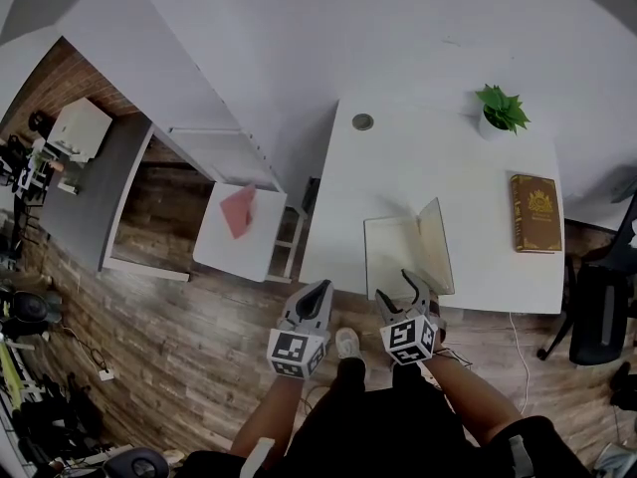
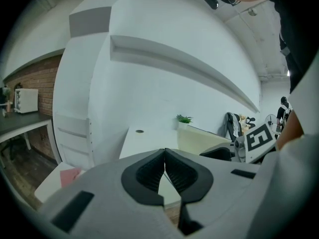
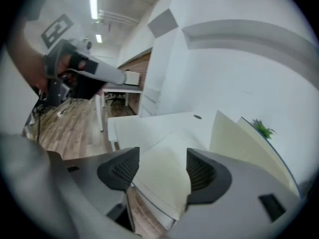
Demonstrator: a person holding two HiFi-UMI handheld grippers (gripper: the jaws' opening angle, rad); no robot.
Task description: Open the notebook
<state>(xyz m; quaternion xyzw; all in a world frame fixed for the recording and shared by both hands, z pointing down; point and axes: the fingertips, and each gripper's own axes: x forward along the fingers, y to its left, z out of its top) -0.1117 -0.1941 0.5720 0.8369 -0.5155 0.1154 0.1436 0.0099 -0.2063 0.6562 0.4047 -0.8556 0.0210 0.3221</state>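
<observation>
The cream notebook (image 1: 398,257) lies open near the front edge of the white table (image 1: 418,157). Its left side lies flat and a leaf (image 1: 435,242) stands up, tilted to the right. My right gripper (image 1: 406,289) hovers at the notebook's near edge with its jaws open and nothing between them. In the right gripper view the flat page (image 3: 164,183) shows beyond the open right gripper (image 3: 162,169), and the raised leaf (image 3: 234,133) stands to the right. My left gripper (image 1: 318,292) is shut and empty, off the table's front left corner. In the left gripper view the left gripper (image 2: 164,158) has its pads meeting.
A brown hardcover book (image 1: 535,212) lies at the table's right edge and a small potted plant (image 1: 501,111) stands at the back right. A cable grommet (image 1: 362,121) sits at the back left. A low white side table (image 1: 244,237) with a red sheet (image 1: 239,210) stands to the left. A dark chair (image 1: 597,312) is at the right.
</observation>
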